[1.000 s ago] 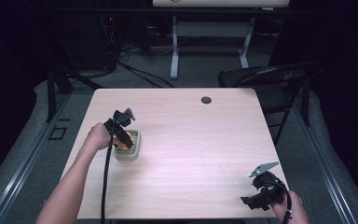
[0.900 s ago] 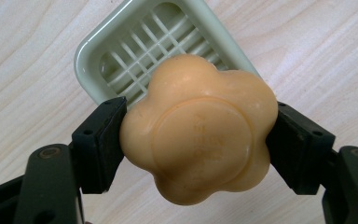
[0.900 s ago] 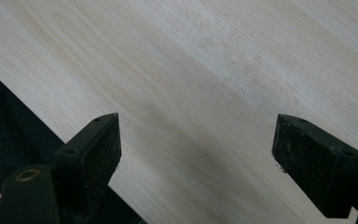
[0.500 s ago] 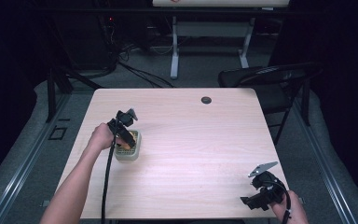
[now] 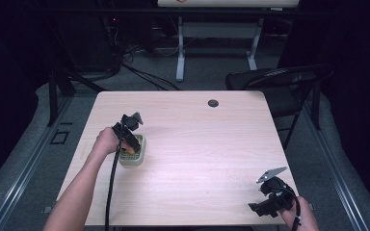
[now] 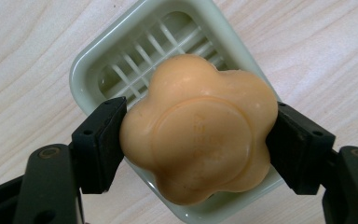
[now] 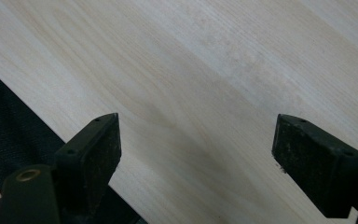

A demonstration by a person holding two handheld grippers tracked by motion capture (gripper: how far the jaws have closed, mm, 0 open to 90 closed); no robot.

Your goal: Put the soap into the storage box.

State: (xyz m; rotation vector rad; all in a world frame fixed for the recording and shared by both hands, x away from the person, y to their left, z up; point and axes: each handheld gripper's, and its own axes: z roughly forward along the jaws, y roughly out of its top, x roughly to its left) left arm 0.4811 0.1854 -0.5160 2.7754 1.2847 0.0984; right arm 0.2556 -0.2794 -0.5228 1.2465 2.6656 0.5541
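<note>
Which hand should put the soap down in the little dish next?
Probably the left. The left gripper already squeezes the orange soap right above the green dish. The right gripper waits open at the table's near corner, far away.

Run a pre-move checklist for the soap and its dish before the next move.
1. Left hand-held gripper clamped on the soap from both sides: ok.
2. Soap lined up over the soap dish: ok.
3. Soap resting on the dish grid or lifted off it: cannot tell.
4. Dish sits flat on the table, away from the edges: ok.
5. Right hand-held gripper open, holding nothing, at the table's near right corner, away from the dish: ok.
</note>
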